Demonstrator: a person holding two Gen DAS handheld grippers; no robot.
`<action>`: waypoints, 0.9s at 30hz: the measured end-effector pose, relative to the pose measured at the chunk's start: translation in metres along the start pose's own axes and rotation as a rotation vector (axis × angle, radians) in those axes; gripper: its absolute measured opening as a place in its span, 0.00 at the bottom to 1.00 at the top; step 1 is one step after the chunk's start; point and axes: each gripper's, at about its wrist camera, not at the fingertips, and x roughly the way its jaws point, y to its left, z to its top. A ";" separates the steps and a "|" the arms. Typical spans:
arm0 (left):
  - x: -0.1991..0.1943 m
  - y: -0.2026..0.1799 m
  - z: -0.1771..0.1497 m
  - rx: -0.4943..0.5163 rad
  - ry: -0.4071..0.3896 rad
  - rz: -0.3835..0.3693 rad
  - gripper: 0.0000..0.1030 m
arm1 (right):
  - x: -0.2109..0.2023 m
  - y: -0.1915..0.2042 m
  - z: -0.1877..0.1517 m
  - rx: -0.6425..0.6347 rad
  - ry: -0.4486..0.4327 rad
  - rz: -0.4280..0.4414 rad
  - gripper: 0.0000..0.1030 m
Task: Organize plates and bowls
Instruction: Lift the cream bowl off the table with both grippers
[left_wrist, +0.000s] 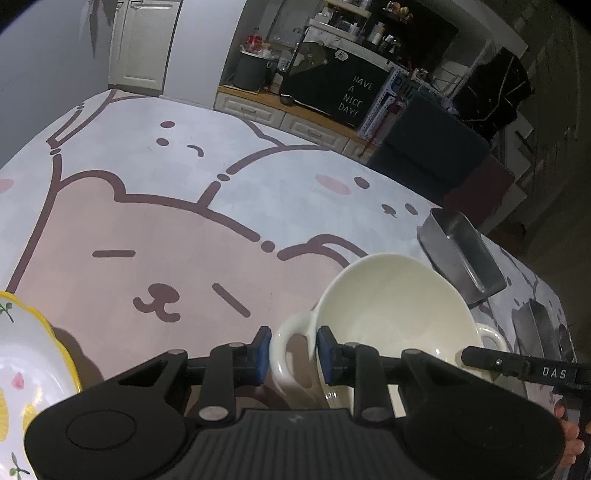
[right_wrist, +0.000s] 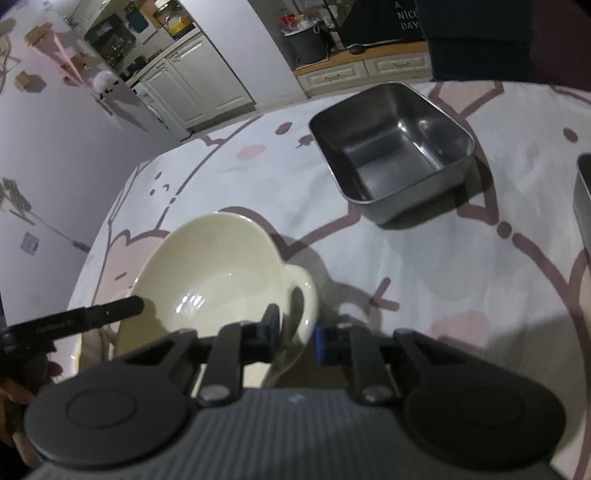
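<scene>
A cream bowl (left_wrist: 391, 314) with two loop handles hangs tilted over the bear-print tablecloth (left_wrist: 166, 229). My left gripper (left_wrist: 294, 349) is shut on the bowl's left handle (left_wrist: 284, 343), a blue pad on each side of the loop. In the right wrist view the same bowl (right_wrist: 210, 269) casts a shadow on the cloth, and my right gripper (right_wrist: 297, 332) is shut on its other handle (right_wrist: 306, 295). Each gripper's black finger also shows at the edge of the other's view.
A square steel tray (right_wrist: 391, 155) stands empty beyond the bowl, and a second steel container (right_wrist: 583, 192) sits at the right edge. A floral plate with a yellow rim (left_wrist: 29, 362) lies at the lower left. Cabinets and a counter stand behind the table.
</scene>
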 end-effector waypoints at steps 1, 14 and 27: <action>0.000 0.000 -0.001 -0.001 -0.001 0.000 0.29 | 0.000 0.001 0.000 -0.011 0.000 -0.005 0.22; 0.010 0.007 -0.004 -0.058 0.039 -0.064 0.29 | 0.002 0.003 0.000 0.011 -0.004 -0.016 0.21; 0.010 0.004 -0.003 -0.067 0.046 -0.025 0.26 | 0.001 0.004 -0.001 0.016 -0.008 -0.032 0.22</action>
